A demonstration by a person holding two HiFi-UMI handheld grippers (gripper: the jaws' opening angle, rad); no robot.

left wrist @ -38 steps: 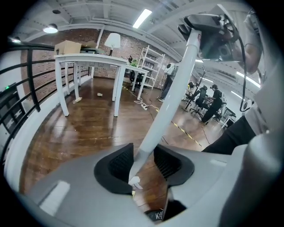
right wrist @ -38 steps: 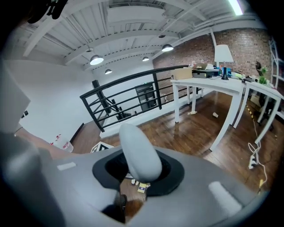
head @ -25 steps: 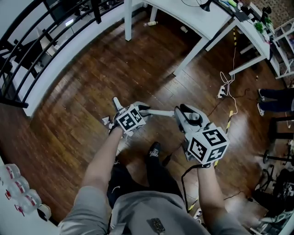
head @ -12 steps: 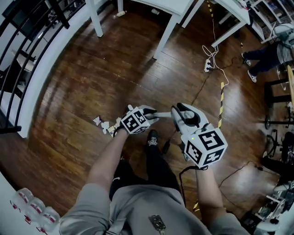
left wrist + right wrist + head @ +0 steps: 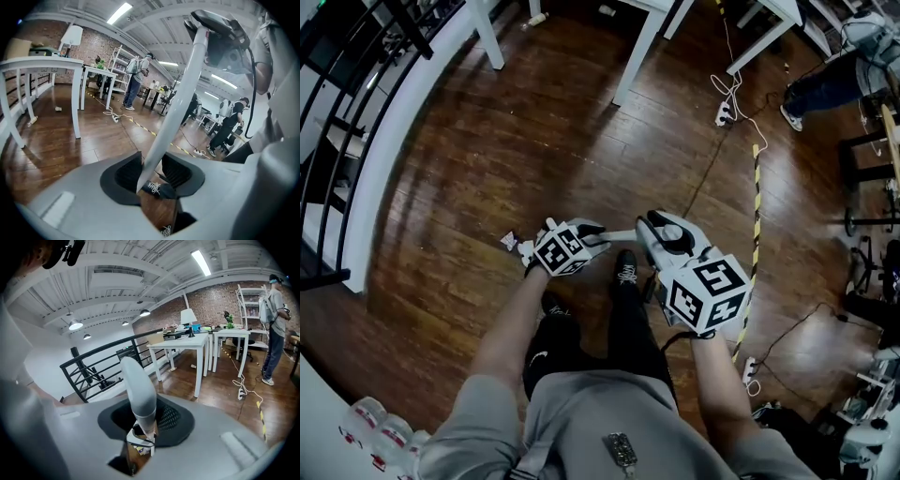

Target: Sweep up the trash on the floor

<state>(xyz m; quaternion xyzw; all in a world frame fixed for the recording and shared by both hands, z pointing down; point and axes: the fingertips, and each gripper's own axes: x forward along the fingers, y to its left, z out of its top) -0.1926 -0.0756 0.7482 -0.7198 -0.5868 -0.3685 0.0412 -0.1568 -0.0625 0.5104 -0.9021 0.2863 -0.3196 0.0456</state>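
Dark wood floor [image 5: 487, 159], glossy planks, and it's a big open workshop with brick walls. White tables [image 5: 642, 42] stand far ahead of both grippers, and a black railing [image 5: 337, 112] runs along the left gripper's outer side. A power strip [image 5: 724, 112] with its cable and a strip of yellow-black tape [image 5: 757, 206] lie out past the right gripper. There's also a person [image 5: 274, 329] standing way back by the shelves.

The white handle [image 5: 619, 234] is shared by both tools. The left gripper [image 5: 152, 172] has its black pads closed on the lower stretch, and the right gripper [image 5: 144, 420] is pinching it just under the rounded top end, which pokes out above its jaws. In the head view the long axis runs almost straight across from one gripper to the other. In the left gripper view it climbs from those jaws up to the right gripper, so the top end is on the right gripper's side and the low end on the left's (the working end itself is hidden behind the left gripper, can't make it out).

The trash [image 5: 514, 244], a few pale paper scraps, sits on the floor just beyond the left gripper on its outer side. It also shows through the gap under the right gripper's jaws. The person's shoe [image 5: 625, 272] is right below the handle, between the two grippers.
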